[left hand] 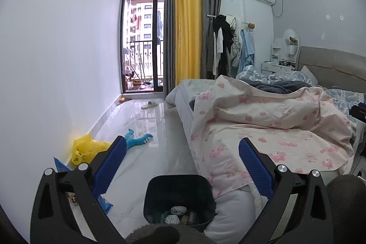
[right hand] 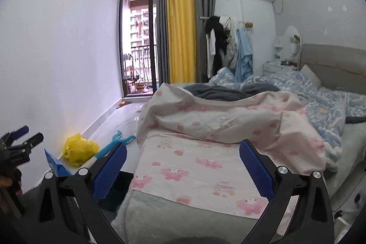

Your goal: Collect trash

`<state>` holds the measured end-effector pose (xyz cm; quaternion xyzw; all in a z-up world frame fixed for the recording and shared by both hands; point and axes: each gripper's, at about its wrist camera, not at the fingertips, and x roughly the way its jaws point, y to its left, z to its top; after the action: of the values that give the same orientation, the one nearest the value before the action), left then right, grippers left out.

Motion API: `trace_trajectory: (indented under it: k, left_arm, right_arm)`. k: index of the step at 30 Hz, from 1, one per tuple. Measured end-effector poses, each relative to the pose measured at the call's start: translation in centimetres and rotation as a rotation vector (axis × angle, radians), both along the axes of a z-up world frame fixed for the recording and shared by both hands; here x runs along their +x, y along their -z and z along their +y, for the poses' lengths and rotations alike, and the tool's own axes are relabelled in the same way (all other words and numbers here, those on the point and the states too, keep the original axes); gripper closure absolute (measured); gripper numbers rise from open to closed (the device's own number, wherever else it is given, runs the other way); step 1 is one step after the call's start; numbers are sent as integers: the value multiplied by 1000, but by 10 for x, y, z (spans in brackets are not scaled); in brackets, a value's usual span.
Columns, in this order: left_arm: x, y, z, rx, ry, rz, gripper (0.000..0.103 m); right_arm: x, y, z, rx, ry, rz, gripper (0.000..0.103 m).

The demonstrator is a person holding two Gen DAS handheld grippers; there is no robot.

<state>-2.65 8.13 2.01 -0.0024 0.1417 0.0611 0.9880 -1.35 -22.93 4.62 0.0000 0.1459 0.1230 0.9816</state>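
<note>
One crumpled yellow bag (left hand: 88, 150) beside wall (left hand: 57, 61)

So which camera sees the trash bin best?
The left wrist view. It looks down into the dark trash bin, showing its open top and the scraps inside. The right wrist view shows only a dark sliver of it, behind the right gripper's finger.

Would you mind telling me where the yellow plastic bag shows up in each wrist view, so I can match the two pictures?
Left wrist: yellow plastic bag lies lower left, on the floor by the wall, just left of the left blue pad.
Right wrist: yellow plastic bag lies lower left, by the wall, above the blue packet.
Shared landmark: the blue shark toy lies just right of it.
</note>
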Motion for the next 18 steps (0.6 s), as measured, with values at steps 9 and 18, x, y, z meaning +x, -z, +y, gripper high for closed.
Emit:
trace_trajectory:
  k: [9, 18]
  left_arm:
    - [-12, 3, 2, 29, -19, -38, 3]
    - [-8, 8, -4, 46, -16, -22, 3]
  right_arm:
    - [-14, 12, -4, 9, -36, -18, 3]
    - [-12, 14, -10, 53, -93, 4, 3]
